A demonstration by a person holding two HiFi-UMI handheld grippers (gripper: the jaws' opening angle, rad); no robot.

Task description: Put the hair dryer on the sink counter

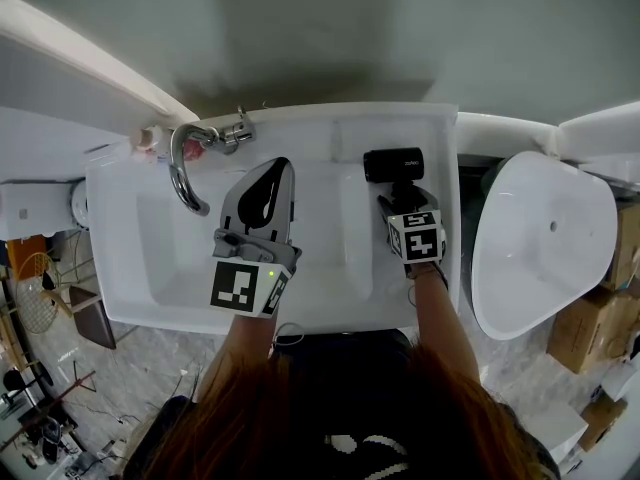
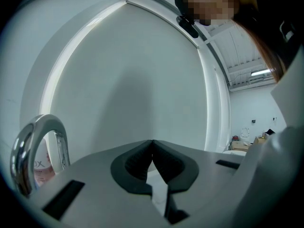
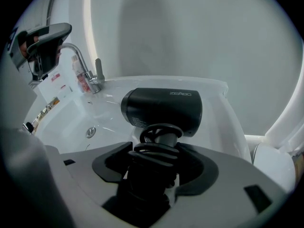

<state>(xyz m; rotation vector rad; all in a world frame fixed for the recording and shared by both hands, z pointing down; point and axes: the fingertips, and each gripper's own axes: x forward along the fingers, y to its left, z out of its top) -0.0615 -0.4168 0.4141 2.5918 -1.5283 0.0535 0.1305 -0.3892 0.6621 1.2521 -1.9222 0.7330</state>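
Note:
The black hair dryer (image 1: 393, 164) lies with its barrel over the right ledge of the white sink counter (image 1: 440, 133), near the back wall. My right gripper (image 1: 402, 204) is shut on its handle, which has the black cord (image 3: 154, 148) wound round it. In the right gripper view the hair dryer (image 3: 164, 109) sits just past the right gripper (image 3: 154, 159), above the sink counter (image 3: 216, 122); whether it touches the ledge I cannot tell. My left gripper (image 1: 272, 171) hangs over the basin, shut and empty, and the left gripper (image 2: 152, 145) points at the bare wall.
A chrome faucet (image 1: 185, 168) curves over the basin's back left, with a pink-labelled bottle (image 1: 148, 140) beside it. A white oval fixture (image 1: 545, 238) stands right of the sink, with cardboard boxes (image 1: 600, 308) beyond it. The faucet (image 3: 80, 61) is well left of the dryer.

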